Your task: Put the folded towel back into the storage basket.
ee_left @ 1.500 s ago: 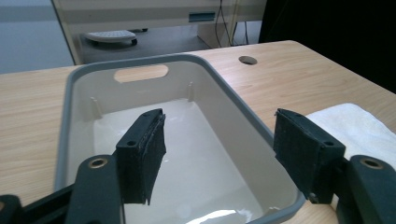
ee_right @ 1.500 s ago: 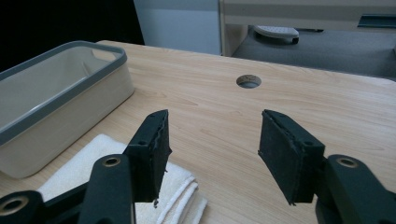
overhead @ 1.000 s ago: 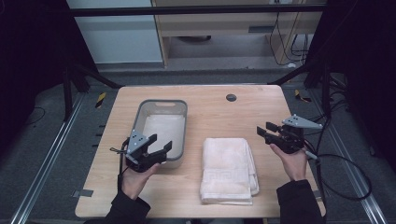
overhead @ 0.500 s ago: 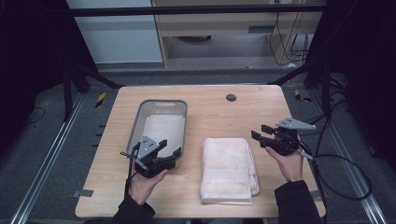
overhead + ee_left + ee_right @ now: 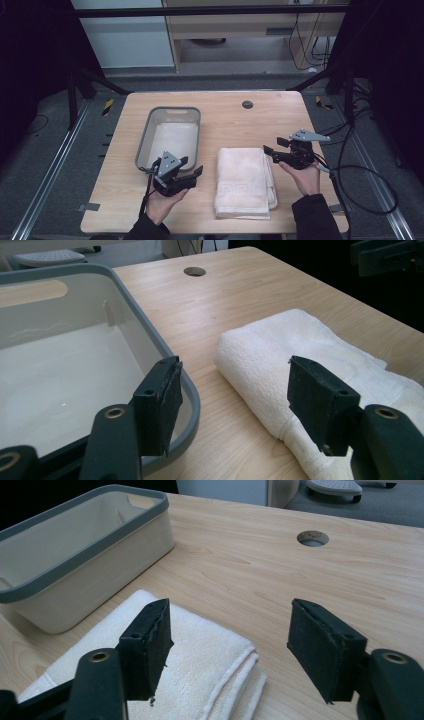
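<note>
Seen from above, nearest the table's front edge: a folded white towel (image 5: 245,182), lying flat on the pale wooden table (image 5: 235,120), long side running front to back, near end close to the edge. Flanked on both sides, apparently so that each side can be pinched at once. To its left, the left gripper (image 5: 192,174), jaws spread wide and empty, pointing toward the towel's left side, close beside it but not touching. To its right, the right gripper (image 5: 270,151), also spread wide and empty, hovering just at the towel's far right corner. In the left gripper view, the towel (image 5: 310,370) sitting between and beyond the two black pads, the rim of the grey bin (image 5: 165,355) just behind the left pad. In the right gripper view, the towel's stacked, hemmed edges (image 5: 220,680) lying under the open jaws. Towel itself: thick terry cloth, cream-white, folded into several neat layers, with a woven border band across the near end; soft and likely to sag if lifted from one side alone. Farther back and left, a grey-rimmed rectangular bin (image 5: 172,135), standing open just beside the towel, probably its destination. Farthest, a round cable hole (image 5: 247,104) near the table's back edge.
</note>
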Demonstrator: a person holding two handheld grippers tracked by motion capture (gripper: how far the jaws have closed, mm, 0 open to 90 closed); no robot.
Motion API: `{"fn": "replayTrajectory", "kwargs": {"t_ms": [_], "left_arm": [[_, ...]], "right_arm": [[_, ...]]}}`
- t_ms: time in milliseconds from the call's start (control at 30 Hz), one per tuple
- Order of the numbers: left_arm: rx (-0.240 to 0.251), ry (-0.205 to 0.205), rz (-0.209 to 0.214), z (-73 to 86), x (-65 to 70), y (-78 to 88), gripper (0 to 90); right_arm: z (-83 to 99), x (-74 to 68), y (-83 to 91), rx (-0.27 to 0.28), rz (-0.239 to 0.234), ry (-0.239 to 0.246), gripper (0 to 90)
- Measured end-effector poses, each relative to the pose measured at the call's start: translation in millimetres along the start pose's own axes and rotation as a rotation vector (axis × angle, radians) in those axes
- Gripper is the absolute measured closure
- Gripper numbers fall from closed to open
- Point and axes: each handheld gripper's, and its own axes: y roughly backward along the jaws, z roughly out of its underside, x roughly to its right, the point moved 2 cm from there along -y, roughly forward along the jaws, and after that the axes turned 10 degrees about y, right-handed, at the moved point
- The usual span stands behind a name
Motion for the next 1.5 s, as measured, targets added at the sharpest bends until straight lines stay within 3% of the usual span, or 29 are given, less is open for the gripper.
{"fn": "replayTrajectory", "kwargs": {"t_ms": [367,933,1267,1367,1500], "left_arm": [[-0.049,-0.025,0.018,11.3,12.3,-10.8,37.9],[-0.126,-0.066,0.041,30.3,30.3,-29.8,36.6],[-0.162,-0.080,0.046,40.2,36.6,-41.5,35.3],[-0.171,-0.083,0.049,42.4,38.0,-44.1,34.8],[-0.185,-0.085,0.049,45.8,39.3,-48.7,34.3]], "right_arm": [[4.2,-2.7,-3.5,-0.012,0.004,0.007,28.3],[13.7,-13.9,-12.0,-0.082,-0.014,0.043,25.4],[17.3,-15.4,-16.8,-0.104,-0.016,0.042,27.7],[22.1,-12.9,-19.0,-0.099,-0.024,0.010,28.4],[28.0,-9.6,-23.0,-0.130,0.001,0.013,28.3]]}}
